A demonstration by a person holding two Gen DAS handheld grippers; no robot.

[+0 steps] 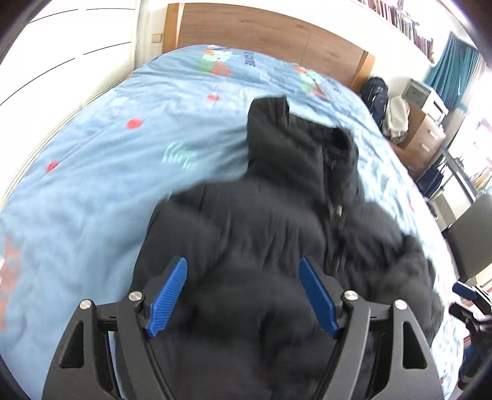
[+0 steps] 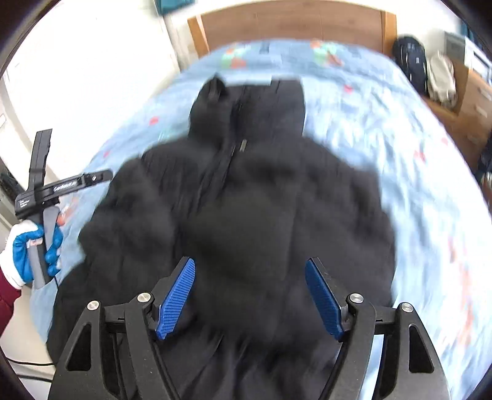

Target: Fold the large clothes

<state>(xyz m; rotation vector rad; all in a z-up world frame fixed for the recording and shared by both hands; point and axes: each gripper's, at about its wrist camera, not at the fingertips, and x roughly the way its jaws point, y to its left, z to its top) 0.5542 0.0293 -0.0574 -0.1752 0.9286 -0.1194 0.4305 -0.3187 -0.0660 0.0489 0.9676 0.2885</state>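
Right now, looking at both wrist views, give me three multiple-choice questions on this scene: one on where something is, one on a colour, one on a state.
1. Where does the black jacket lie?
A. on the bed
B. on a chair
C. on the floor

2. What colour are the pads on the gripper fingers?
A. red
B. blue
C. yellow

3. How does the right gripper stand?
A. shut on the jacket
B. shut on nothing
C. open, holding nothing

Answers:
1 A, the jacket is spread on the light blue bedspread below the wooden headboard.
2 B, both views show ribbed blue pads.
3 C, the pads stand apart with no cloth pinched between them.
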